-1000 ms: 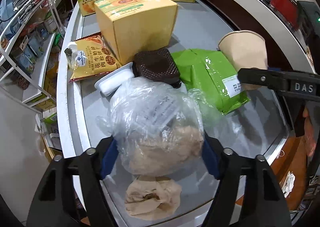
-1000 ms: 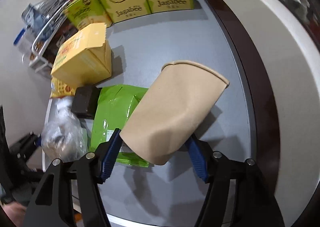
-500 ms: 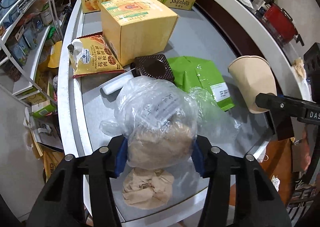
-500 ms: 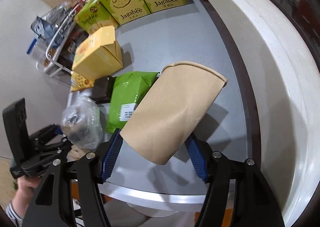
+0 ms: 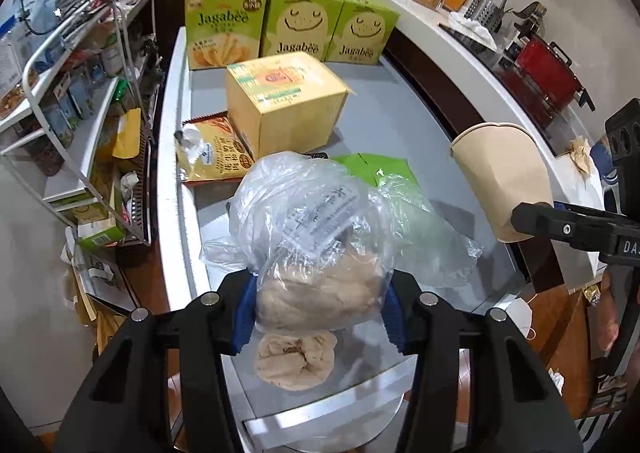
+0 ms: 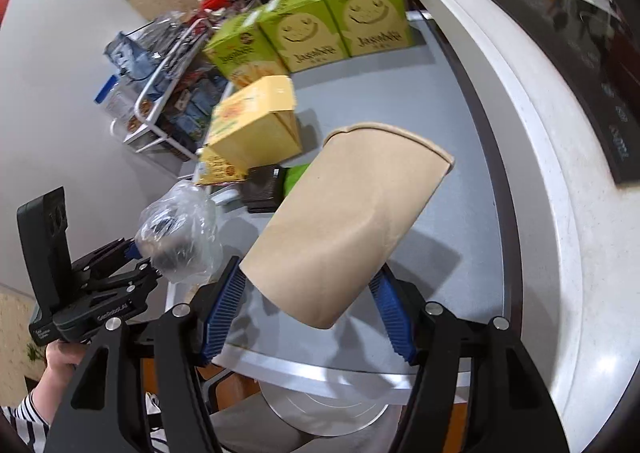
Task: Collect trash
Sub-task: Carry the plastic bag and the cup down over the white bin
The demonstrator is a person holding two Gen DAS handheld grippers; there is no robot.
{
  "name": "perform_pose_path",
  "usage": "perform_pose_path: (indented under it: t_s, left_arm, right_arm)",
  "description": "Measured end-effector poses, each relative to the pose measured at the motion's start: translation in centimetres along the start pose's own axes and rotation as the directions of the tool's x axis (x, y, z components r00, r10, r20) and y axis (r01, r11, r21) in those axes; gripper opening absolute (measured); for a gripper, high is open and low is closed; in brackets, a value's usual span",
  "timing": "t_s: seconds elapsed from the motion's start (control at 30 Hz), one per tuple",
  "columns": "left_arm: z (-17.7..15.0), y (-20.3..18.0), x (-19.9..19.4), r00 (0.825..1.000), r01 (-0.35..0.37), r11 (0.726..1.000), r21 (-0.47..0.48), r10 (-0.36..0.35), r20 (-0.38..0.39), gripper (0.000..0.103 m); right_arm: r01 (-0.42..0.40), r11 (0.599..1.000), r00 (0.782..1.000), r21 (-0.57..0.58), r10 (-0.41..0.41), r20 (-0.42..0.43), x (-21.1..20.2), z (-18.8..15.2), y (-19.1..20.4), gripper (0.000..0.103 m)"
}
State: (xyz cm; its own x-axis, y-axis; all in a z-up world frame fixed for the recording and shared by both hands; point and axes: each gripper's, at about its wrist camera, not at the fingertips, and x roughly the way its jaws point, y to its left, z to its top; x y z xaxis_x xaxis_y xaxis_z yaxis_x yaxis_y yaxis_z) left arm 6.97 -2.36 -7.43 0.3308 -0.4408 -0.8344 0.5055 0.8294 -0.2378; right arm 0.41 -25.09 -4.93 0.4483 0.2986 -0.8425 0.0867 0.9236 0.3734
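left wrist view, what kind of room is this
Most likely a home kitchen: a white countertop carrying a red pot and a utensil holder, plus a wire rack of pantry goods.

Crinkly clear plastic bag (image 5: 320, 221), matt paper cup (image 6: 344, 221)

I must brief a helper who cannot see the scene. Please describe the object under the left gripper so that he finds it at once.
Start at the grey table and go to its near edge. Below the left gripper, which holds a clear plastic bag, lies a crumpled brown paper wad. It is the only loose, unprinted ball of paper there.
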Motion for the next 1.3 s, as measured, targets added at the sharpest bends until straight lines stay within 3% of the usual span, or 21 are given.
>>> perform_pose_path:
  t_s: [0.5, 0.9, 1.3]
  left_arm:
    - [-4.6, -1.2, -4.9, 0.999, -0.029, 0.999, 0.023, 0.029, 0.024, 0.052]
    - [-10.4, -2.6, -5.5, 0.996, 0.008, 0.998, 0.060, -0.003, -0.090, 0.052]
    - [-15.5, -3.9, -2.7, 0.970, 0.045, 0.993, 0.108, -0.018, -0.243, 0.052]
  right_arm:
    - [-0.087, 0.987, 0.994, -0.134, 0.077, -0.078, -2.4, -5.6, 3.8, 0.062]
    - [-0.139, 0.977, 0.968, -0.160, 0.099, -0.232, -1.5, -11.3, 4.9, 0.062]
    - [-0.133, 0.980, 0.922, -0.150, 0.067, -0.382, 1.9, -16.3, 3.9, 0.062]
